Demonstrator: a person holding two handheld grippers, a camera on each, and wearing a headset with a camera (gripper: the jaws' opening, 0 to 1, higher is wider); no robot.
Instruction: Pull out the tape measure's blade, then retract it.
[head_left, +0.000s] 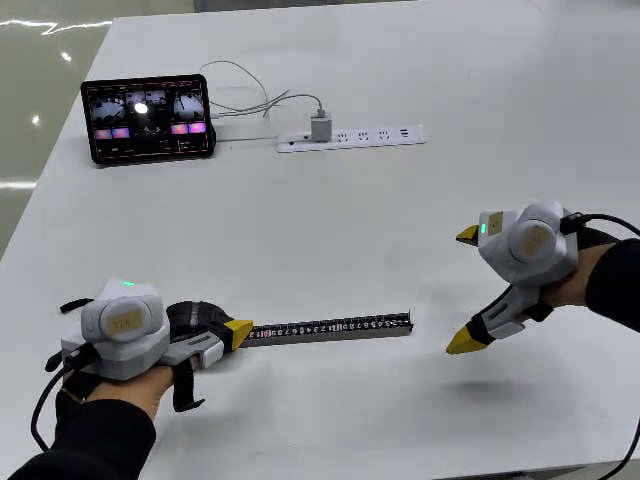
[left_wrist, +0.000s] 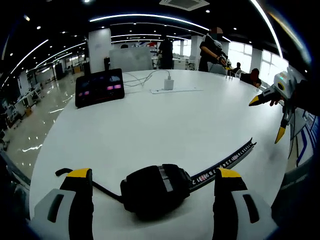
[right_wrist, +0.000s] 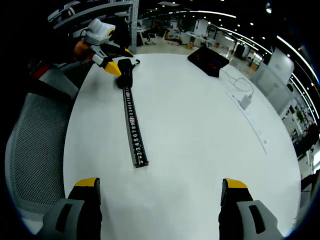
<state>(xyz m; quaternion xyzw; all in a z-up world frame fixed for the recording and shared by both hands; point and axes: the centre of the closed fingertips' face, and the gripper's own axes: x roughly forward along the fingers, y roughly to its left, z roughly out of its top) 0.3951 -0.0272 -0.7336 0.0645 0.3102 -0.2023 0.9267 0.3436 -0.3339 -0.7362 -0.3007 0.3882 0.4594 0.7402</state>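
Observation:
A black tape measure (head_left: 193, 318) lies on the white table (head_left: 330, 230) at the lower left. Its dark blade (head_left: 330, 327) is pulled out to the right and lies flat. My left gripper (head_left: 215, 328) is open, its yellow-tipped jaws on either side of the case (left_wrist: 156, 190) without touching it. In the left gripper view the blade (left_wrist: 225, 162) runs off to the right. My right gripper (head_left: 466, 288) hangs open above the table, a little right of the blade's end hook (right_wrist: 140, 163), with nothing between its jaws (right_wrist: 160, 186).
A tablet (head_left: 148, 118) with a lit screen stands at the back left. Beside it a white power strip (head_left: 350, 137) carries a charger and cables. A mesh chair (right_wrist: 35, 145) sits off the table's near edge. People stand far behind (left_wrist: 212, 47).

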